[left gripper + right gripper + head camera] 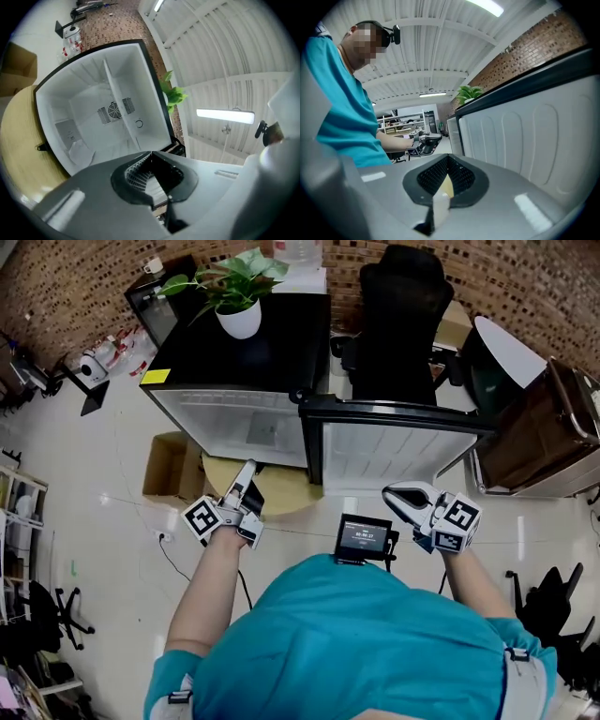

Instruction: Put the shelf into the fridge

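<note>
The small black fridge [234, 357] stands with its door [394, 451] swung open to the right. In the left gripper view its white inside faces me, and the thin white shelf [119, 103] sits edge-on across the middle of the cavity, in front of the fan grille. My left gripper [247, 467] points at the opening from just outside, its jaws shut and empty [151, 153]. My right gripper [388, 491] hangs below the door's lower edge, also shut with nothing in it [447, 157]. The door's ribbed inner lining [534, 136] fills the right of the right gripper view.
A potted plant [239, 296] stands on the fridge top. A round wooden board [281, 491] lies under the fridge front and a cardboard box [171, 465] sits to its left. A black office chair [398, 315] is behind the door, a brown cabinet [534, 437] to the right.
</note>
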